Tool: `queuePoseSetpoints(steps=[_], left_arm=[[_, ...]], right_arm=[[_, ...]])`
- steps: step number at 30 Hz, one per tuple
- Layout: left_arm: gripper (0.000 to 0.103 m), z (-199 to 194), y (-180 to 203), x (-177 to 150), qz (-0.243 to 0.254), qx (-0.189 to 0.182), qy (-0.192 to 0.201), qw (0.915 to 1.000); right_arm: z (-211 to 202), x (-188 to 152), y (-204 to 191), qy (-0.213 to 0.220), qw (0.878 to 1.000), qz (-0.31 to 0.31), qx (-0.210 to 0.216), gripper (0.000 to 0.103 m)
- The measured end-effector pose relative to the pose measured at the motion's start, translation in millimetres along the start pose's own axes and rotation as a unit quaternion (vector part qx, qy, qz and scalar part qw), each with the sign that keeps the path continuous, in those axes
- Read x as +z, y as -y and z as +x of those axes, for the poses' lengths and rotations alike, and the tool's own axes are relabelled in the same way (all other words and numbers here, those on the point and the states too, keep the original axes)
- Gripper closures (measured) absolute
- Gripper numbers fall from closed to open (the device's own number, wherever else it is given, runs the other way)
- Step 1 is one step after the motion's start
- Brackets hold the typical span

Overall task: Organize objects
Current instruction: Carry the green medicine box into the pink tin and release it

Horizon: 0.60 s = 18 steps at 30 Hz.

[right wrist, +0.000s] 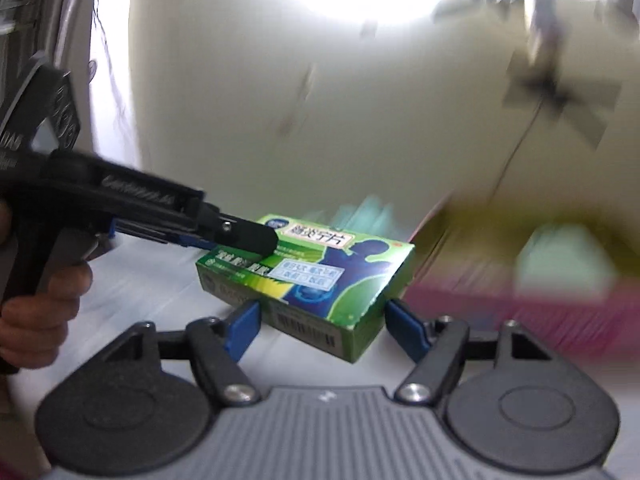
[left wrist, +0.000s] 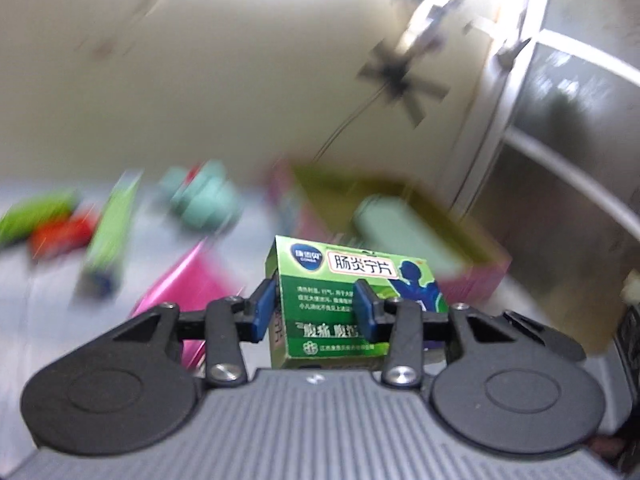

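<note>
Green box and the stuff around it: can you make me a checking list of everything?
Surface: pale tabletop, mostly blurred.
Job's things: green box, in the grippers, not in the bin.
Clutter: pink bin; blurred teal thing and red thing behind.
Grippers: left gripper clamps the box; right gripper open, box between its pads.
Cables: one thin dark cord down the wall.
Surroundings: pale wall, metal shelf, a hand on the left gripper's handle.
</note>
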State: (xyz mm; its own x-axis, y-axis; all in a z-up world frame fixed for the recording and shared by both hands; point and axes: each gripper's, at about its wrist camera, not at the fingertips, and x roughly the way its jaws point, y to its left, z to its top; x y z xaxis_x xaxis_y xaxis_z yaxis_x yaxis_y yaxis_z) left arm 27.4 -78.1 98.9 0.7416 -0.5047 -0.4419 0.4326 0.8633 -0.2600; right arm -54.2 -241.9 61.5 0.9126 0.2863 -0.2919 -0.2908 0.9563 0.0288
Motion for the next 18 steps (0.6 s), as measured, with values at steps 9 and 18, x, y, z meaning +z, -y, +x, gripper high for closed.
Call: queuePoseSetpoints(steps=[9, 18], left_arm=[[0.057, 142.5, 49.7, 34.7, 0.022, -0.006, -0.016, 0.9996], [0.057, 120.2, 34.0, 37.4, 0.018, 0.007, -0.008, 0.9998]], right_arm=[[67.0, -5.9, 97.4, -0.023, 0.992, 0.046, -0.111, 0.025], [57.5, -23.2, 104.2, 0.031, 0.993, 0.066, -0.096, 0.024]])
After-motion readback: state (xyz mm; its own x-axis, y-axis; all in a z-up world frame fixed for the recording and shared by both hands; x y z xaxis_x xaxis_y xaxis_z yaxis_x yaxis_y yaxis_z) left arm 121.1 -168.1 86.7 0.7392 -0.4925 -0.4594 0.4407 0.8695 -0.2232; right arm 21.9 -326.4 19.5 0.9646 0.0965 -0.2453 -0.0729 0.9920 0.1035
